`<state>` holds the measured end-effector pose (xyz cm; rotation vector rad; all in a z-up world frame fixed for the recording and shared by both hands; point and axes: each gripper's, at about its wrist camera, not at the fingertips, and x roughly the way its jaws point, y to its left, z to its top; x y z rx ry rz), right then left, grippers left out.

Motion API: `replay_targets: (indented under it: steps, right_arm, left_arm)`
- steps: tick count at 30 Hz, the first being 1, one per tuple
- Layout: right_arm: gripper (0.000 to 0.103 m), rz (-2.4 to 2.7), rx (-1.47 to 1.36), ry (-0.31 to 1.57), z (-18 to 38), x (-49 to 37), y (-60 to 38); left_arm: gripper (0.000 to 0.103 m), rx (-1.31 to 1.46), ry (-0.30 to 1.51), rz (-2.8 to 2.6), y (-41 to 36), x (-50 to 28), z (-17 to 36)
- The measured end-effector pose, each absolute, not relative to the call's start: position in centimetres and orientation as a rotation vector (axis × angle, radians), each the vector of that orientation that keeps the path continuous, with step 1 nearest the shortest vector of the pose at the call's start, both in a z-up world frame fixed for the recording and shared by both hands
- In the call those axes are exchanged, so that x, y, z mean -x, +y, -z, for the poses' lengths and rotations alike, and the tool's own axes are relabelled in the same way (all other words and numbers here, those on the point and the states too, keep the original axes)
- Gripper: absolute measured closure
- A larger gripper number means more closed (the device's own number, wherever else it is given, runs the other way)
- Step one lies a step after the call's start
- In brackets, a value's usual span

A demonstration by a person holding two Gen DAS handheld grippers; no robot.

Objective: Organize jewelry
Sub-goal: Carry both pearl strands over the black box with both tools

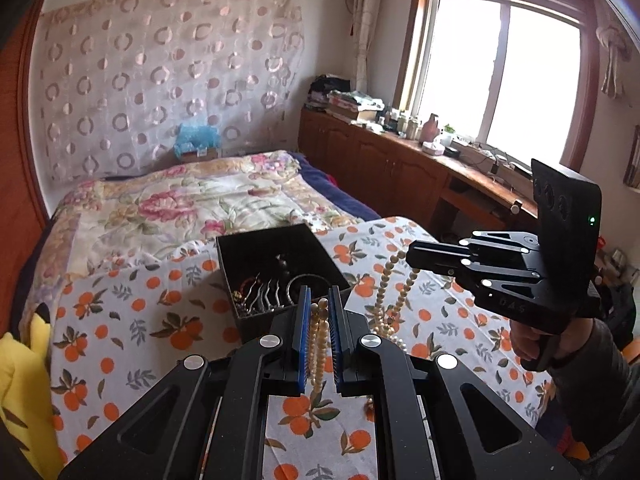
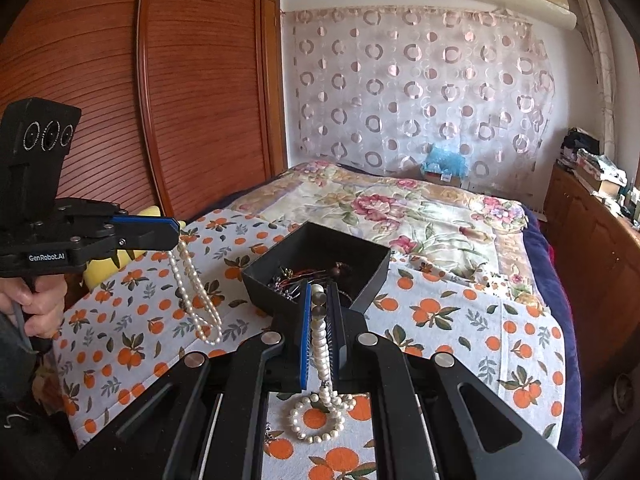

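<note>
My left gripper [image 1: 320, 304] is shut on a pearl necklace [image 1: 318, 340] whose loop hangs between the blue pads. It shows from the side in the right wrist view [image 2: 176, 232], the necklace [image 2: 196, 292] dangling onto the cloth. My right gripper [image 2: 319, 292] is shut on a second pearl strand [image 2: 320, 344], whose lower end coils on the cloth below. In the left wrist view the right gripper [image 1: 410, 258] holds that strand [image 1: 384, 292] hanging. A black jewelry box [image 1: 276, 248] with hairpins, bangles and beads stands just beyond both grippers, also seen in the right wrist view [image 2: 348, 252].
An orange-print cloth [image 1: 132, 320] covers the near end of the bed, with a floral quilt [image 1: 180, 200] behind. A yellow cushion [image 1: 24, 380] lies at the left edge. Wooden cabinets [image 1: 380, 164] run under the window; a wardrobe [image 2: 160, 80] stands left.
</note>
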<state>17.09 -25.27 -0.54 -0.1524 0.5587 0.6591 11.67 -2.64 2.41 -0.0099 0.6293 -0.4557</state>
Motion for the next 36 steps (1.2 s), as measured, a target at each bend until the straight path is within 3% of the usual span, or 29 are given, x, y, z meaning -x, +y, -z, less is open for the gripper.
replay_targets:
  steps: [7,22,36]
  right_arm:
    - [0.095,-0.686,0.142,0.560,-0.7,-18.0,-25.0]
    - [0.095,-0.751,0.132,0.475,-8.9,-20.7,-23.8]
    - [0.094,-0.735,0.136,0.423,-12.9,-25.4,-22.3]
  left_arm:
    - [0.095,0.005,0.614,0.443,-2.5,-13.0,-3.4]
    - [0.095,0.019,0.581,0.425,-2.1,-18.3,-6.8]
    - [0.095,0.032,0.649,0.407,-1.3,-24.5,-4.0]
